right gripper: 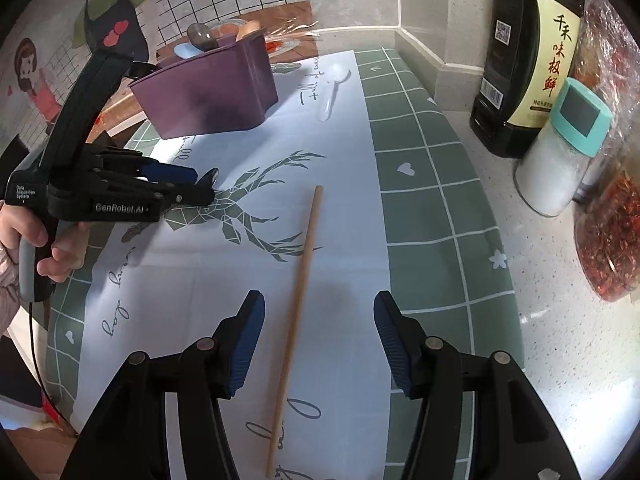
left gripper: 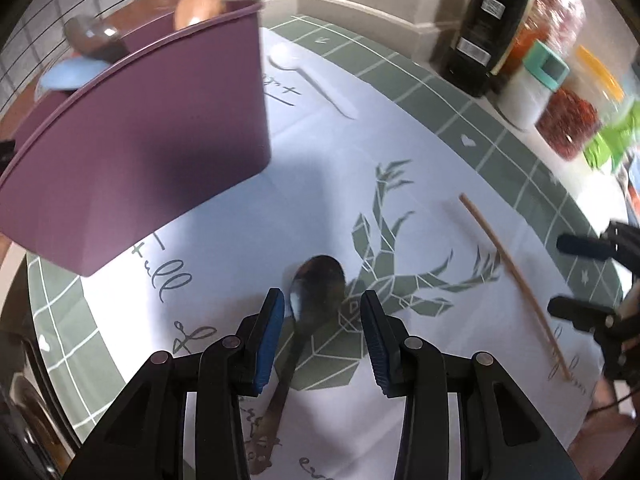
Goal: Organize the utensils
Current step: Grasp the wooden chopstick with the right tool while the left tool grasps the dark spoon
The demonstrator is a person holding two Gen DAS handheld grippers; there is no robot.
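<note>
A dark metal spoon lies on the white deer cloth, its handle running toward the camera. My left gripper stands open over it, one finger on each side of the bowl, pads clear of it. From the right wrist view the left gripper points down at the spoon. A wooden chopstick lies flat between the fingers of my open right gripper, untouched. The purple holder contains a wooden spoon, a dark one and a blue one. A white plastic spoon lies beside it.
A dark sauce bottle, a teal-lidded shaker and bags of red chilli line the counter on the right. The green checked cloth borders the white panel. A person's hand holds the left gripper's handle.
</note>
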